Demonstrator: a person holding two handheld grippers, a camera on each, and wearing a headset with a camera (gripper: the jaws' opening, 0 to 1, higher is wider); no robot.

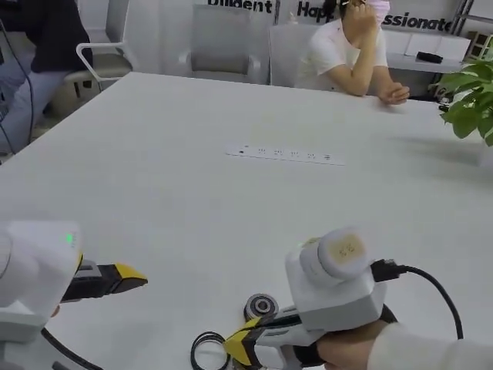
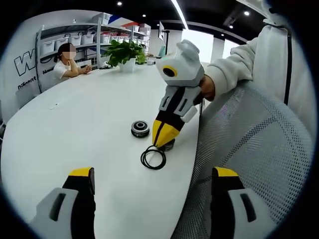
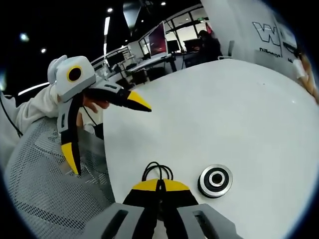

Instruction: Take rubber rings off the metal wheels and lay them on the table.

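You're holding the right gripper (image 3: 159, 186) low over the near edge of the bench (image 1: 231, 216), jaws pressed together. The rubber rings (image 1: 206, 351) are lying flat on the bench as overlapping black loops, right at its tips. There's something small and dark sitting under the tips in the left gripper view, possibly a second wheel. The view is too coarse there, so I can't tell if you're pinching anything.

One metal wheel (image 1: 260, 306) is lying flat just beside the right gripper, dark rim, bright hub facing up, apart from the rings.

You're keeping the left gripper (image 2: 153, 179) off to the left, jaws spread wide, gripping nothing, aiming toward the right gripper and well apart from the rings and wheel.

A power strip (image 1: 285, 154) is lying mid-bench, and a person (image 1: 347, 54) is sitting at the far side.
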